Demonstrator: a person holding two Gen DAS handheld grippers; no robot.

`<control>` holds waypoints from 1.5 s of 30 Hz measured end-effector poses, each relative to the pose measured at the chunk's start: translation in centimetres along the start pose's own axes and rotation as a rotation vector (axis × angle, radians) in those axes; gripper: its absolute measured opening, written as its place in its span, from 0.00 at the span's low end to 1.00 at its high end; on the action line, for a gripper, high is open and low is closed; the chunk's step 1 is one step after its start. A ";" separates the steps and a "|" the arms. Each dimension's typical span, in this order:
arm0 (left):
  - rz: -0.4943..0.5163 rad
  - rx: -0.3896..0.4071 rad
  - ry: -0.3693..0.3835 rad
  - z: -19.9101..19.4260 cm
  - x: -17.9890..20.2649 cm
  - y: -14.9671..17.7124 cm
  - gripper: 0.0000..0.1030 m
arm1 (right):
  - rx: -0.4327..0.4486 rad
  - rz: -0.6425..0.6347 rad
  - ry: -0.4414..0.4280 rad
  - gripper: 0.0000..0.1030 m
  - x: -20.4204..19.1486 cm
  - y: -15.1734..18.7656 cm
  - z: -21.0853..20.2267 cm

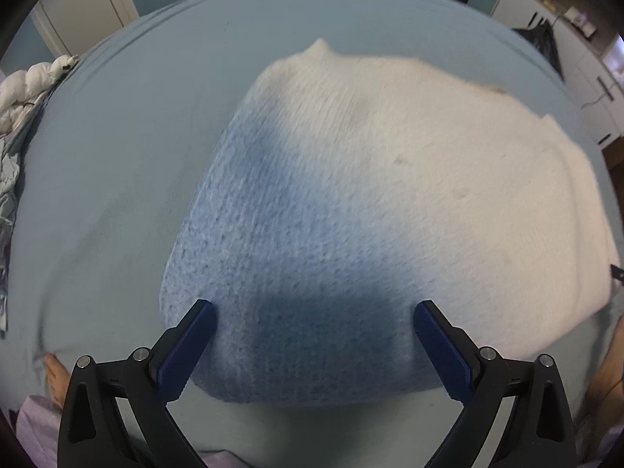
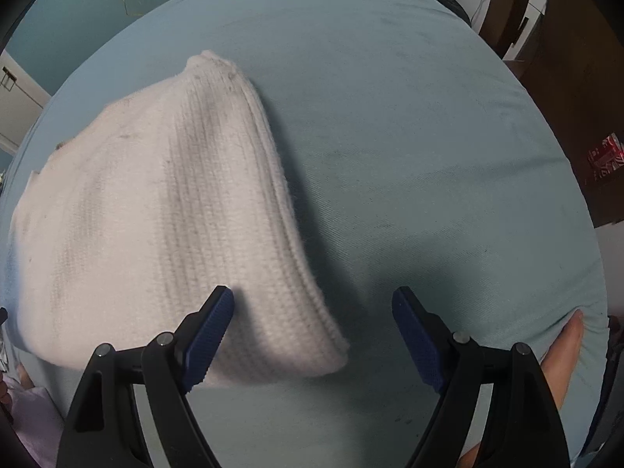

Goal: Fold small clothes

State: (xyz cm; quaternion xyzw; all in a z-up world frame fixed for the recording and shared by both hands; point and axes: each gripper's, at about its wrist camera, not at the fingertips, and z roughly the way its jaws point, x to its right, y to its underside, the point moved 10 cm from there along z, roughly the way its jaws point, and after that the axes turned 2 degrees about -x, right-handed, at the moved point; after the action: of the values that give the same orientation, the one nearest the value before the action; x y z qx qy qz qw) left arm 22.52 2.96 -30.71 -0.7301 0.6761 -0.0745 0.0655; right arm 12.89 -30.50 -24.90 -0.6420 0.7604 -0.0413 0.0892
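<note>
A folded knit sweater, blue at one end and white at the other (image 1: 351, 195), lies flat on a pale blue bed sheet (image 1: 117, 156). My left gripper (image 1: 314, 316) points down over its blue near edge, jaws wide apart and open, with the knit below the gap. In the right wrist view the white end of the sweater (image 2: 163, 214) fills the left half. My right gripper (image 2: 314, 306) hangs open over its near right corner; the left pad is above the knit and the right pad above bare sheet (image 2: 429, 156).
A white puffy jacket (image 1: 27, 89) lies bunched at the bed's left edge. White cabinets and a dark bag (image 1: 542, 43) stand beyond the far right. A brown wooden cabinet (image 2: 565, 78) flanks the bed's right side. A person's bare feet (image 2: 561, 343) show at the near edge.
</note>
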 end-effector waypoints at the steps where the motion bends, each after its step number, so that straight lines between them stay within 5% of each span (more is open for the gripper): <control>1: 0.004 -0.009 -0.003 0.4 -0.1 0.2 1.00 | -0.018 -0.006 -0.023 0.78 -0.1 0.1 0.7; 7: 0.009 -0.034 -0.006 1.7 -0.1 0.7 1.00 | -0.102 0.047 -0.158 0.76 -0.6 0.6 3.4; 9: 0.010 -0.033 -0.007 1.8 -0.2 0.7 1.00 | -0.114 0.058 -0.232 0.32 -1.0 0.3 3.7; 11: 0.007 -0.027 -0.009 1.7 -0.4 0.6 1.00 | -0.067 0.041 -0.261 0.11 -1.7 -0.5 2.7; 12: 0.007 -0.018 -0.015 1.4 -0.3 0.4 1.00 | -0.021 0.010 -0.227 0.10 -1.8 -1.0 1.9; 16: 0.024 -0.009 -0.029 1.1 -0.3 0.4 1.00 | 0.153 -0.009 -0.184 0.08 -1.2 -2.9 -2.0; 19: 0.025 -0.023 -0.030 1.5 -0.4 0.6 1.00 | 0.028 0.043 -0.182 0.11 0.8 -2.4 1.7; 22: 0.025 -0.021 -0.031 1.5 -0.2 0.7 1.00 | -0.044 0.100 -0.183 0.42 1.5 -1.5 4.2; 23: 0.025 -0.021 -0.031 1.6 -0.1 0.8 1.00 | -0.030 0.157 -0.187 0.61 2.1 -2.2 3.7; 25: 0.024 -0.020 -0.032 1.7 0.0 0.9 1.00 | 0.053 0.275 -0.248 0.68 3.2 -4.4 2.0; 27: 0.027 -0.020 -0.039 1.9 0.0 0.6 1.00 | 0.130 0.344 -0.279 0.89 3.7 -6.9 0.6; 33: 0.027 -0.019 -0.032 2.0 0.2 1.0 1.00 | 0.010 0.127 -0.232 0.89 -4.7 -15.3 3.7; 43: 0.036 -0.007 0.021 2.1 -0.8 1.2 1.00 | -0.013 0.048 -0.098 0.88 -14.0 -26.9 12.5; 44: 0.033 -0.005 0.029 2.1 -0.9 1.2 1.00 | -0.008 0.029 -0.092 0.79 -14.6 -27.4 13.2; 45: 0.029 0.000 0.040 2.2 -1.0 1.3 1.00 | 0.014 0.009 -0.084 0.45 -14.8 -27.8 13.3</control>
State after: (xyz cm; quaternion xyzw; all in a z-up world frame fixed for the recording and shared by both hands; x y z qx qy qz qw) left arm 21.63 3.83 -33.10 -0.7186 0.6878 -0.0879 0.0530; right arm 44.68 -20.02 -31.79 -0.6390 0.7586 -0.0191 0.1259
